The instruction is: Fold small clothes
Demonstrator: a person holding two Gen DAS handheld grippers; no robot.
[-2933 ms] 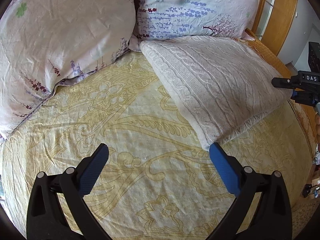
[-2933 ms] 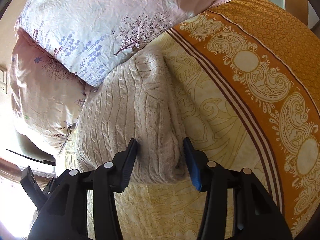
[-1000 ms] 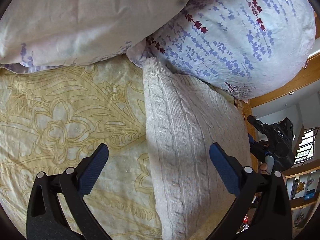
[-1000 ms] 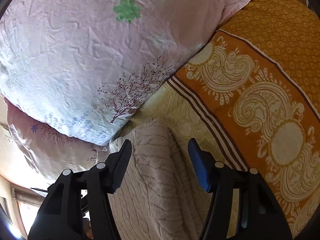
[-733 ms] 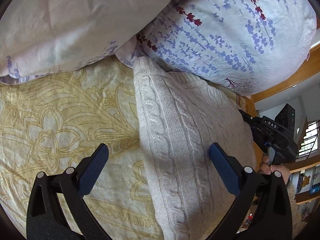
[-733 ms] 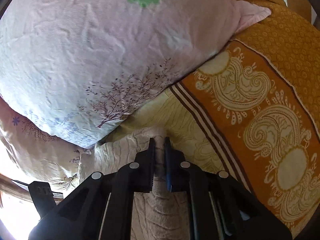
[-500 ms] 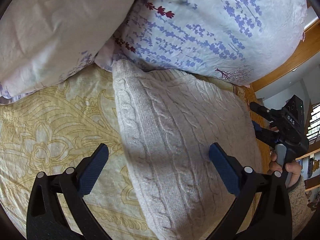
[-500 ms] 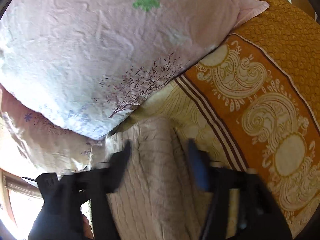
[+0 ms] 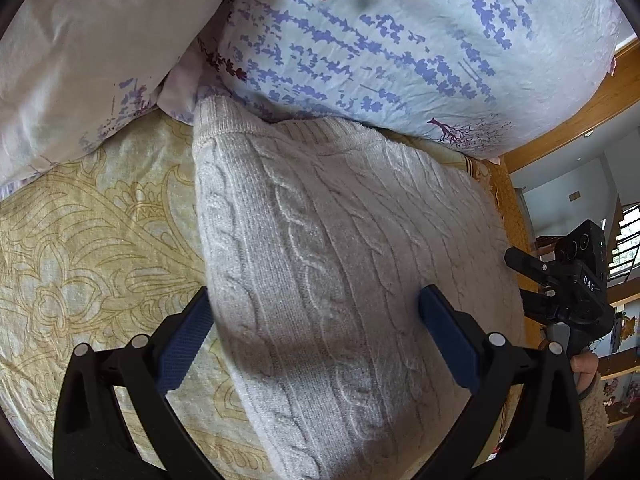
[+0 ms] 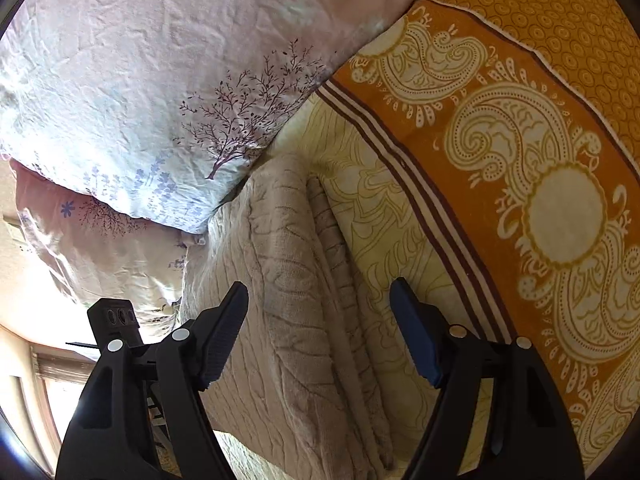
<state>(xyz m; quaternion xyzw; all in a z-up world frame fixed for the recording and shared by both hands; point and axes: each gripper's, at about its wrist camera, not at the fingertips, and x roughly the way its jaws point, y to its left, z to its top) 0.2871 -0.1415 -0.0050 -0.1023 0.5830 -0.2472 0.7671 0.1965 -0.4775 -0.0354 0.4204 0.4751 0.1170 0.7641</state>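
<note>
A folded cream cable-knit sweater (image 9: pixel 344 264) lies on the yellow patterned bedspread (image 9: pixel 92 248), its far edge against the pillows. My left gripper (image 9: pixel 316 316) is open over it, one finger near its left edge, the other above its right part. In the right wrist view the sweater (image 10: pixel 288 280) shows its stacked folded edge. My right gripper (image 10: pixel 320 320) is open and straddles that edge without holding it. The right gripper also shows at the right edge of the left wrist view (image 9: pixel 568 292).
Two floral pillows (image 9: pixel 400 48) (image 9: pixel 92 40) stand behind the sweater. An orange paisley border (image 10: pixel 520 168) runs along the bed's right side. A wooden headboard (image 9: pixel 568 120) and a room lie beyond. The left gripper shows at the lower left of the right wrist view (image 10: pixel 116 320).
My right gripper shut briefly on the sweater's edge, then opened again and let it go. The left gripper stayed open and the sweater came to sit more centred under it.
</note>
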